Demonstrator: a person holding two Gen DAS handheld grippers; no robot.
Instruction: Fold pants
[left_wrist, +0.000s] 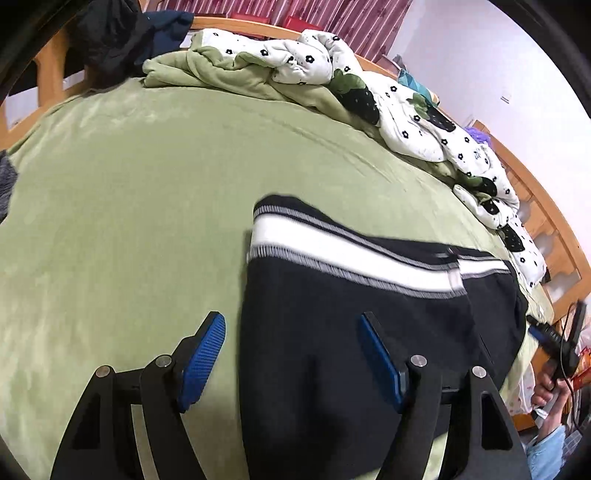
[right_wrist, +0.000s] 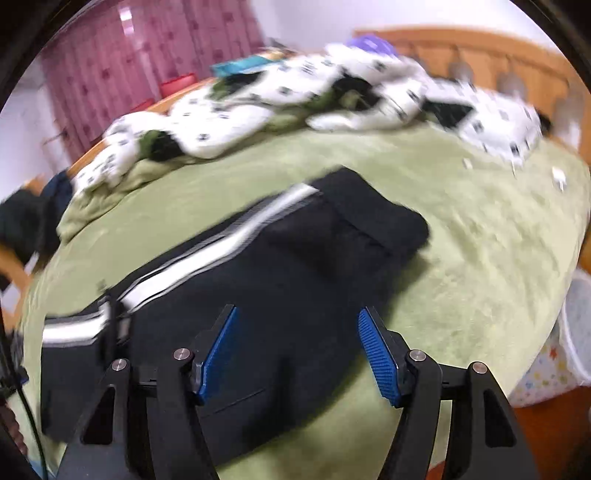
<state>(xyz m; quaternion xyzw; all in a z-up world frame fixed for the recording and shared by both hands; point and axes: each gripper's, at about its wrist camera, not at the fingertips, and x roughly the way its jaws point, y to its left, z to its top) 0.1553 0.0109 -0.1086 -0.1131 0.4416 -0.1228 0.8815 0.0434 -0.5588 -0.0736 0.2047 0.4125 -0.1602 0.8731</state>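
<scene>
**Black pants lying folded on the green bed, both grippers open above them**

The green bed (left_wrist: 129, 192) fills both of my views, framed by a wooden rail along its far edge. A rumpled white quilt (left_wrist: 406, 122) with black flower prints lies heaped along that far edge, with dark clothes (left_wrist: 110, 33) piled at the far left corner. The black pants (left_wrist: 351, 314), marked by a white side stripe (left_wrist: 343, 254), lie flat on the bed's near half, doubled over on themselves. My left gripper (left_wrist: 293, 354) hangs with its blue pads spread wide; one pad is over bare bedding and the other over the pants, gripping nothing. My right gripper (right_wrist: 297, 350) likewise stands apart, straddling the pants' near right edge; this view is motion-blurred.
</scene>
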